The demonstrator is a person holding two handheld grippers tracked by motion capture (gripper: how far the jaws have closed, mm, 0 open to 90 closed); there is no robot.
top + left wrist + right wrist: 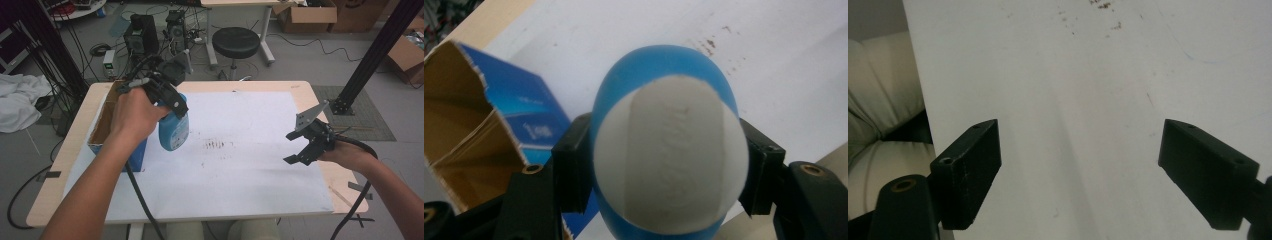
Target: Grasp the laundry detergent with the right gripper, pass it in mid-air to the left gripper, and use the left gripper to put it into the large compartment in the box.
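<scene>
1. One blue bottle (173, 131), white label facing the left gripper view (671, 155), held clear above the table's (260, 86) left part, just beside the box.
2. Left gripper (172, 100) pinching the bottle, one jaw on each side.
3. Right gripper (302, 147) near the table's right edge, jaws spread wide, nothing between them.
4. One open cardboard box (102, 125), blue outside, at the table's left edge.
5. One white sheet (250, 175) covers most of the table; brown specks (217, 145) near its middle.
6. Two hands, two grippers.
</scene>
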